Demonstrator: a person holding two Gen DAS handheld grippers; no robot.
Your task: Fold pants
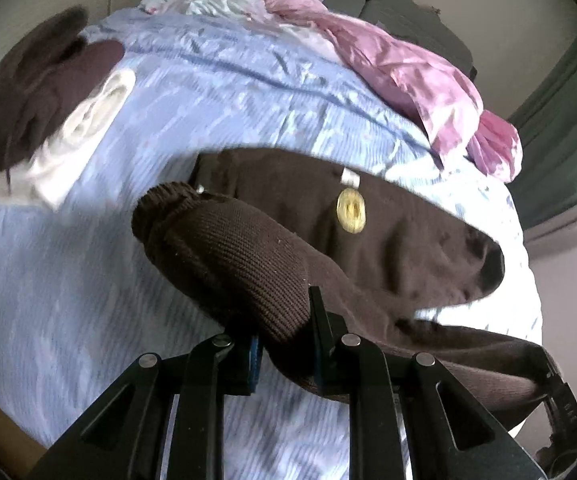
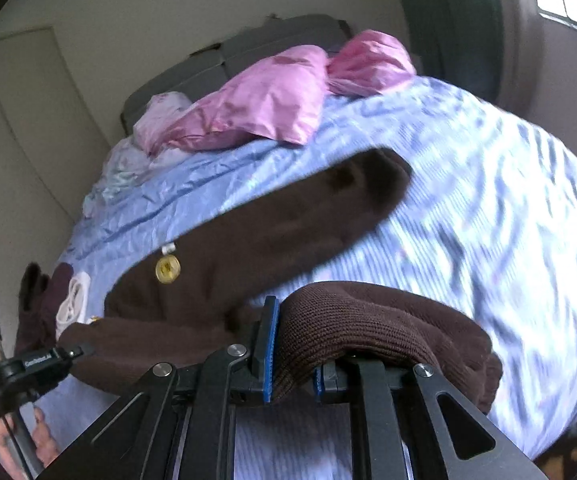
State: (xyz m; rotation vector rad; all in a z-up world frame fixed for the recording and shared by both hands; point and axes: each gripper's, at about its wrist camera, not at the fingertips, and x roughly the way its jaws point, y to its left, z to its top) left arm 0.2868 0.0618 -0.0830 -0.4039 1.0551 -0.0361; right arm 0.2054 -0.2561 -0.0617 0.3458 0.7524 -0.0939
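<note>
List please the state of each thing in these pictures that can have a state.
left gripper: shut on brown pants
right gripper: shut on brown pants
brown pants: lifted at the ribbed edge, the rest lying on the bed
blue bedspread: spread over the bed, wrinkled
pink cloth: crumpled
</note>
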